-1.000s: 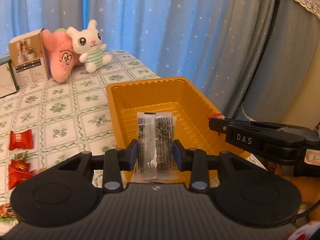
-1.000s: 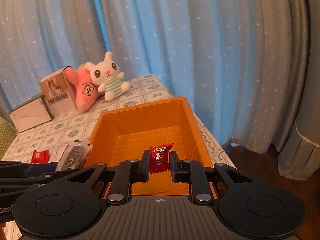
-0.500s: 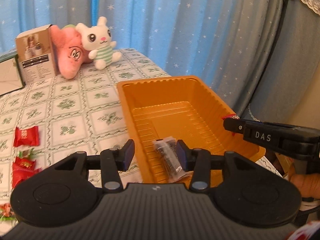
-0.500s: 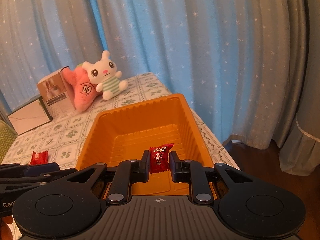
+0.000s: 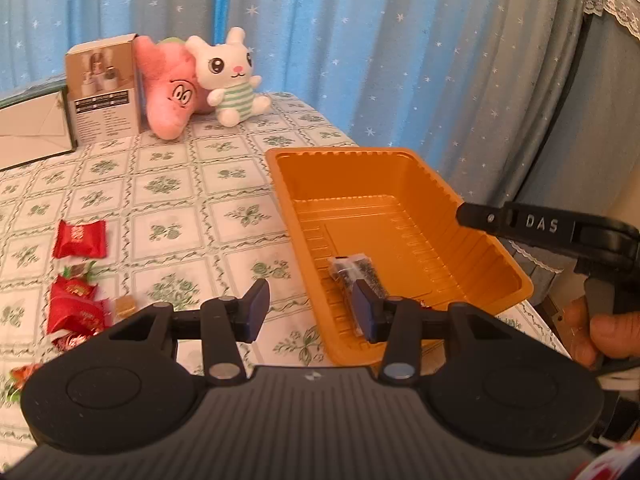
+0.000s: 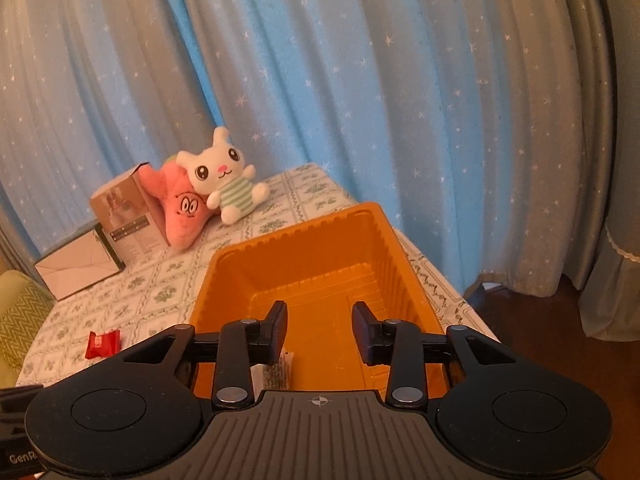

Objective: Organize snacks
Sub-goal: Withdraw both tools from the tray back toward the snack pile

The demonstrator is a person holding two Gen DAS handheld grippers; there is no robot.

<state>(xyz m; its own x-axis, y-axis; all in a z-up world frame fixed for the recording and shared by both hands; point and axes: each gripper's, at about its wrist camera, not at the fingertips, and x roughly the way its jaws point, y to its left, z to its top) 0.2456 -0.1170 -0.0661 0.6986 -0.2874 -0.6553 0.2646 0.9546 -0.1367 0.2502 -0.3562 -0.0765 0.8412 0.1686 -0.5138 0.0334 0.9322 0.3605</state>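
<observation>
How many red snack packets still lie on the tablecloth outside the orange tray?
3 clear: one flat red packet alone, two bunched nearer the camera. A red scrap at the left edge may be another; the left gripper may hide more.

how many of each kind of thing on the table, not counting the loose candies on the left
orange tray: 1
clear dark snack packet in the tray: 1
plush toys, pink star and white bunny: 2
boxes, brown carton and flat white box: 2
total: 6
</observation>
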